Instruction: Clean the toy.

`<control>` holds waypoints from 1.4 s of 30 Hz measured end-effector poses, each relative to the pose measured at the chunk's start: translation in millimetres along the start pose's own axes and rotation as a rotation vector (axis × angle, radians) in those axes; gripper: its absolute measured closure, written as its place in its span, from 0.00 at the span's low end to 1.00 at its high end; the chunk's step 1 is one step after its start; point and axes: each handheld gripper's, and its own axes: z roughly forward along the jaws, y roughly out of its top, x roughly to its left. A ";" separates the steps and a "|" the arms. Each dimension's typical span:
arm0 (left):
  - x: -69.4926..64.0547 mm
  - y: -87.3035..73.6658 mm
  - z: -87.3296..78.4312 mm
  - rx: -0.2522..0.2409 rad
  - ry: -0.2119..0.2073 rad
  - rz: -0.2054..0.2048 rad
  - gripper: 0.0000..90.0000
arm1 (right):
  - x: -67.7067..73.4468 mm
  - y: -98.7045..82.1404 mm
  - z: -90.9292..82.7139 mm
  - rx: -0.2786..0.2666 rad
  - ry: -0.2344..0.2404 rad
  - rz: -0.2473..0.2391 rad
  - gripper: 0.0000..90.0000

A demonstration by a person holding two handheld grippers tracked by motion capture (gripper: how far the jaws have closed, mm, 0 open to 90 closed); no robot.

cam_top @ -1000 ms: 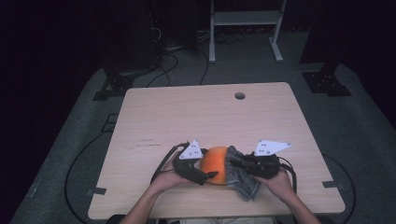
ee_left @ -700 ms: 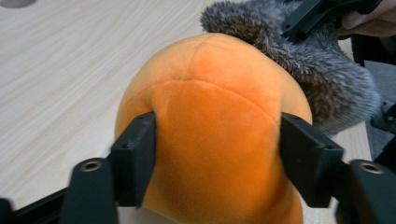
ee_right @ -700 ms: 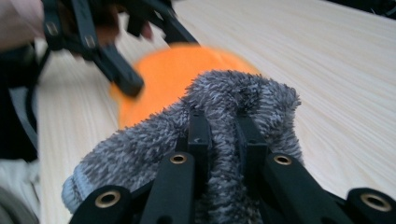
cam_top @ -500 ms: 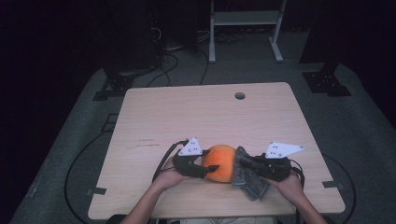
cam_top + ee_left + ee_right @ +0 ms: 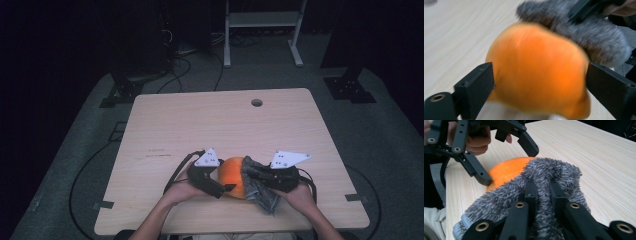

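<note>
Orange ball (image 5: 234, 176) – grey sock (image 5: 260, 192) seemingly draped further over it

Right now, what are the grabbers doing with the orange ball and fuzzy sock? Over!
Left gripper open around the orange ball, jaws just reopened. Right gripper shut on grey fuzzy sock, draped against ball. Nothing in the way.

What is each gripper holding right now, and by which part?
The right gripper pinches a fold of the fuzzy grey sock. The left gripper straddles the orange ball, jaws just reopened.
</note>
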 end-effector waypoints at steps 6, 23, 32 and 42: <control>-1.8 -2.9 -1.3 -0.041 0.027 0.016 0.38 | -4.3 -1.9 -5.3 0.010 -0.019 0.006 0.88; -19.2 11.9 0.7 -0.060 0.081 0.108 0.19 | 5.2 9.2 -12.2 -0.032 0.011 -0.027 0.88; -19.8 9.6 -0.1 -0.073 0.052 0.111 0.35 | 4.5 12.3 -20.3 -0.049 0.001 -0.026 0.88; -35.6 11.8 2.1 -0.051 0.091 0.248 0.40 | 19.5 28.9 -11.0 -0.016 0.045 -0.106 0.88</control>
